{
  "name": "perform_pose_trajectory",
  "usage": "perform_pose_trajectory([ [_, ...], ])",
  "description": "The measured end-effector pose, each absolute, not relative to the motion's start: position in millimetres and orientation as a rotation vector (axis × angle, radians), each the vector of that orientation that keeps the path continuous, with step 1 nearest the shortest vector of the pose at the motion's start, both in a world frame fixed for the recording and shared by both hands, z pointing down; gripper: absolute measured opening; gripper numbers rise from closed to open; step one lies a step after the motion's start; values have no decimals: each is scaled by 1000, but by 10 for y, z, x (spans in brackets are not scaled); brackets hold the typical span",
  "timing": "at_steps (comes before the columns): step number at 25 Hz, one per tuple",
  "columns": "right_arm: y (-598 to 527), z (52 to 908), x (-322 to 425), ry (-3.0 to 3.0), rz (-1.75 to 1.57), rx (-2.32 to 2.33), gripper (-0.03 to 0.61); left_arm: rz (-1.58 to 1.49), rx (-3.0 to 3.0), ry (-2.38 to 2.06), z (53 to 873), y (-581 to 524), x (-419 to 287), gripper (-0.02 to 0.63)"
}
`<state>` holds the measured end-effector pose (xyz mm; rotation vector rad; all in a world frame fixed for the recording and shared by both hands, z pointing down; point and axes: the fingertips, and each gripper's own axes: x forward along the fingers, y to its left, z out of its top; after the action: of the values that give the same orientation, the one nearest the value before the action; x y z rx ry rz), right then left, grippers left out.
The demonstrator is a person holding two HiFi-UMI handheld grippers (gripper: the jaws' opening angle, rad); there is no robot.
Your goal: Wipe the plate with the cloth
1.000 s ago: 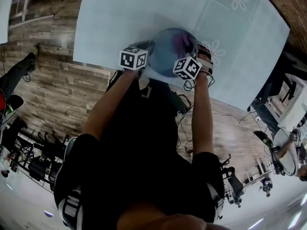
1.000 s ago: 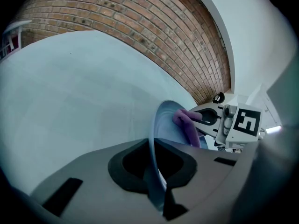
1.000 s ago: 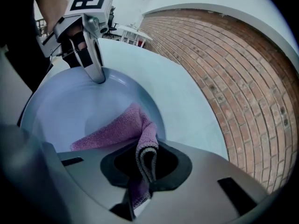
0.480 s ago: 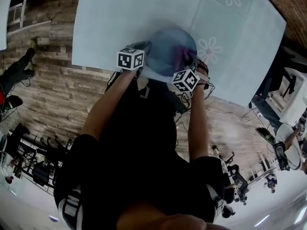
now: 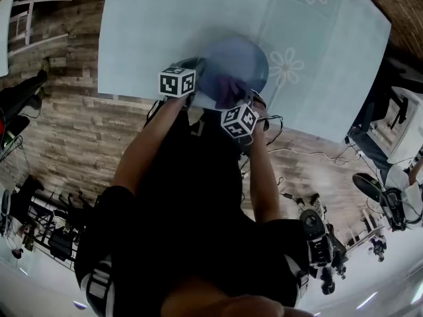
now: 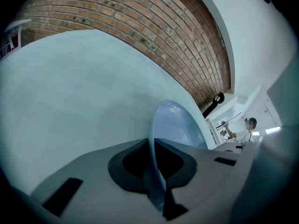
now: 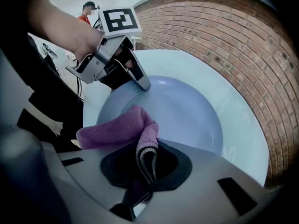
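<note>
A pale blue plate (image 5: 238,58) lies near the front edge of a table under a light blue cloth cover (image 5: 165,25). My left gripper (image 5: 196,79) is shut on the plate's left rim; in the left gripper view the rim (image 6: 172,125) runs edge-on between the jaws of that gripper (image 6: 156,174). My right gripper (image 5: 231,101) is shut on a folded purple cloth (image 5: 227,90) that rests on the near part of the plate. In the right gripper view the cloth (image 7: 119,129) spreads from the right gripper (image 7: 145,171) over the plate (image 7: 187,111), with the left gripper (image 7: 140,82) clamped on the far rim.
Flower prints (image 5: 285,65) mark the table cover right of the plate. A brick wall (image 7: 219,36) stands behind the table. Wooden floor (image 5: 66,124) with cables and equipment surrounds the near side. People stand in the background.
My right gripper has carried the purple cloth from the plate's right side across to its near, middle part and has rolled somewhat. The left gripper and the plate have stayed put.
</note>
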<state>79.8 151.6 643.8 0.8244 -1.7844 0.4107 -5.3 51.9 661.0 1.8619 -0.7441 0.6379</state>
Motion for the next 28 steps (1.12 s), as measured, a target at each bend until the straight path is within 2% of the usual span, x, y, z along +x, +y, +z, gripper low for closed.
perform_pose_trajectory([
  [9, 1359, 6438, 241, -1924, 466, 768, 61, 640, 1871, -755, 6611, 523, -46, 48],
  [23, 1088, 5690, 490, -2006, 481, 1079, 63, 605, 1897, -718, 6470, 521, -126, 51],
  [26, 1038, 5479, 572, -2017, 449, 1147, 63, 572, 1898, -696, 6366, 499, -166, 111],
  [28, 993, 5326, 631, -2036, 433, 1211, 63, 553, 1900, -697, 6294, 494, -211, 124],
])
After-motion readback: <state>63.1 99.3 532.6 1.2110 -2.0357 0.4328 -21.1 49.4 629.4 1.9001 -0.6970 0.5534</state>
